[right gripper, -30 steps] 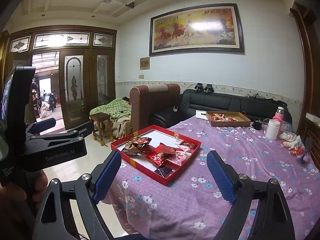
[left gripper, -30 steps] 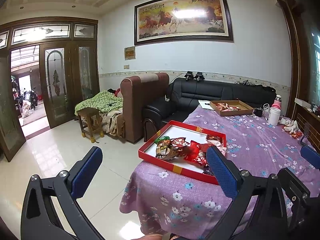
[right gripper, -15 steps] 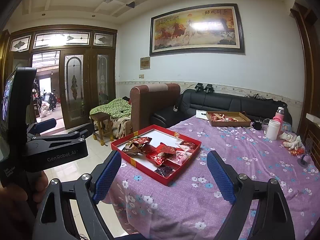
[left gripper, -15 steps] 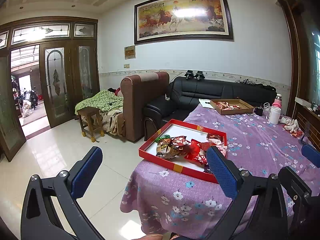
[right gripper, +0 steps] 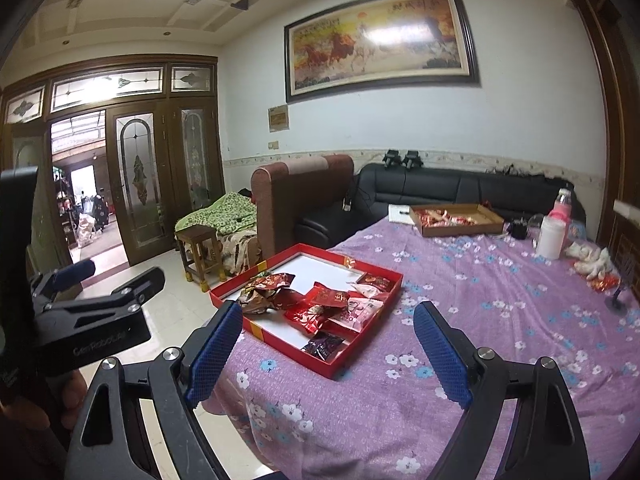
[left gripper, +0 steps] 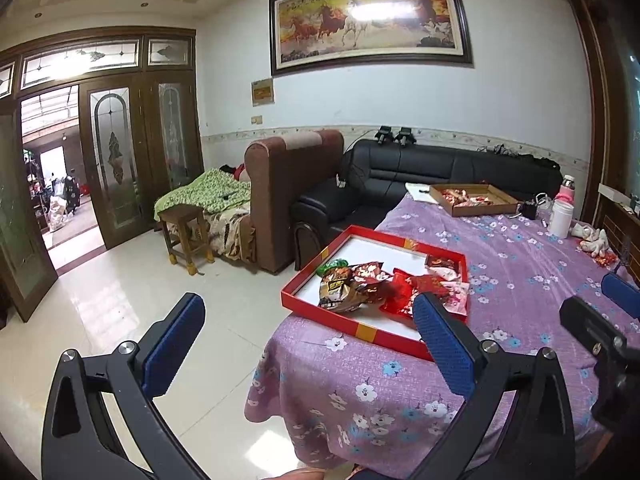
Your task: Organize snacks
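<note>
Purple floral-clothed surface point(right gripper: 500, 312): red tray point(right gripper: 372, 344) sitting at centre frame, snack packets point(right gripper: 320, 304) lying heaped inside, awaiting sorting. Left gripper point(left gripper: 308, 340) and right gripper point(right gripper: 328, 352) hovering at lower frame, jaws spread wide, holding nothing, seemingly readying an approach.

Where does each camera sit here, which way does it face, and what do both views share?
Left wrist: rides the open left gripper, off the table's near corner, facing the red tray; right gripper at right edge.
Right wrist: rides the open right gripper over the tablecloth, facing the tray; left gripper and hand at left.
Shared: tray, brown box, sofa, horse painting.
</note>
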Tool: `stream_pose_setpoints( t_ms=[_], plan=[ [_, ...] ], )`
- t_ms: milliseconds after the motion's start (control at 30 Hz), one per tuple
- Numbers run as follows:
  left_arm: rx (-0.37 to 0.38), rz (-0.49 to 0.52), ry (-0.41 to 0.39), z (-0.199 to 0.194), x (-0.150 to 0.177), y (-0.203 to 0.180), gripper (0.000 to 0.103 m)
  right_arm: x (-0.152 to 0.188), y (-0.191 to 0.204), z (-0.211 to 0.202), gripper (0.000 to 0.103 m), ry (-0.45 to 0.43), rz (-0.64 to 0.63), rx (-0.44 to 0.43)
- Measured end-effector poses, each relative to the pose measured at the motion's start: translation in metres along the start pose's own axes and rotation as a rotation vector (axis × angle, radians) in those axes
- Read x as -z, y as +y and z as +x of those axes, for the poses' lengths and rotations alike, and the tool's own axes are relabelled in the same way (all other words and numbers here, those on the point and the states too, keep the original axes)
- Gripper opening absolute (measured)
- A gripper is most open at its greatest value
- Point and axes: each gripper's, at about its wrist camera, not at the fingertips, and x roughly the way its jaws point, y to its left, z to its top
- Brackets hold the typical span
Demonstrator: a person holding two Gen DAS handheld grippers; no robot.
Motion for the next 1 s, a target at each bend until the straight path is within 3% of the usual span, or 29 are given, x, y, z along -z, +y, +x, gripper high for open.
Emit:
stream_pose_setpoints(
  t_ms=[533,767,1000],
  plan=[
    [-0.026,0.025,0.135,0.085,-0.010,-0.012,0.103,-0.018,-0.002,0.081,0.089,0.061,-0.038,0.003],
    [-0.044,0.028,0.155,0.116,-0.017,-0.018,0.103,-0.011,-0.022,0.126,0.089,0.098,-0.020,0.048],
    [-0.040,0.050,0.185,0.134,-0.021,-0.031,0.103,-0.002,-0.042,0.155,0.089,0.147,0.020,0.036]
  ],
)
